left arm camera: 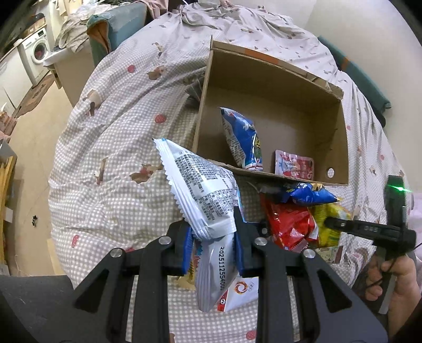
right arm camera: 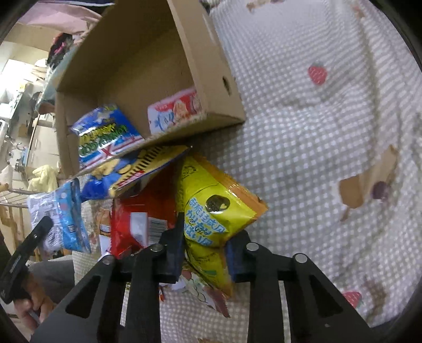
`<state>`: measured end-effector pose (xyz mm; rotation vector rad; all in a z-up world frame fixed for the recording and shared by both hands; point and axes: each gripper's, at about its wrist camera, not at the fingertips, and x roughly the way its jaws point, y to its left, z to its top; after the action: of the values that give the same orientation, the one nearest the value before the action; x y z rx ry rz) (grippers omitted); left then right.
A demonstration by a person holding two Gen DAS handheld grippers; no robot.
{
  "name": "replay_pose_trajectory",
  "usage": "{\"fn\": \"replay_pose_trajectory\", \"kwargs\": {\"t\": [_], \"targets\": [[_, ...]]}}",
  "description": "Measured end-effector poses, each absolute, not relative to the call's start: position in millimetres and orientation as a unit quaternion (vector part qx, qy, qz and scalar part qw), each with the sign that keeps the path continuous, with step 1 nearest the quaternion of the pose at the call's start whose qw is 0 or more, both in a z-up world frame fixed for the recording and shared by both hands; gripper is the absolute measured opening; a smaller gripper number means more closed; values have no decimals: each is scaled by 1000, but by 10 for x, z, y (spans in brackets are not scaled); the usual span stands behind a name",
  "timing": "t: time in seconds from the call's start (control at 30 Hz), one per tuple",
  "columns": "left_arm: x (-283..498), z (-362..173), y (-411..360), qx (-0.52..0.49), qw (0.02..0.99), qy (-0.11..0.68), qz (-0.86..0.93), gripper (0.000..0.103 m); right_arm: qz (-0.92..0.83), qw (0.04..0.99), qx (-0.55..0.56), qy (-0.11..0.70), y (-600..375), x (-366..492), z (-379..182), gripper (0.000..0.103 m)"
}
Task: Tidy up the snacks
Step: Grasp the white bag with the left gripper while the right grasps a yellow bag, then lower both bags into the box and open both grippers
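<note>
A bed (left arm camera: 126, 147) carried everything, covered in a beige-and-white checked sheet (right arm camera: 303, 163) printed with strawberries and small brown figures. The sheet was rumpled, with a bunched fold of fabric (left arm camera: 211, 15) at the bed's far end. An open cardboard box (left arm camera: 298, 87) lay directly on the sheet near the middle of the bed. Touching the box's near wall, a heap of snack bags rested on the sheet: a blue bag (right arm camera: 116, 171) against the cardboard, a red bag (right arm camera: 137, 216) below it, and a yellow bag (right arm camera: 211, 211) beside the red one. A dark teal cloth (left arm camera: 369, 87) lay along the bed's right edge.
</note>
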<state>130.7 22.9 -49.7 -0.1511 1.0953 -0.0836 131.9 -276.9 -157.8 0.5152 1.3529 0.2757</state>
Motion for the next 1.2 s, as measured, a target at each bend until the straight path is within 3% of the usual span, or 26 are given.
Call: {"fn": "replay_pose_trajectory", "kwargs": {"t": [0.5, 0.83, 1.2], "targets": [[1264, -433, 232, -60, 859, 507, -29, 22, 117, 805, 212, 542, -3076, 999, -599, 26], [1385, -119, 225, -46, 879, 473, -20, 20, 190, 843, 235, 444, -3000, 1049, 70, 26], [2059, 115, -131, -27, 895, 441, -56, 20, 216, 847, 229, 427, -2795, 1580, -24, 26]]}}
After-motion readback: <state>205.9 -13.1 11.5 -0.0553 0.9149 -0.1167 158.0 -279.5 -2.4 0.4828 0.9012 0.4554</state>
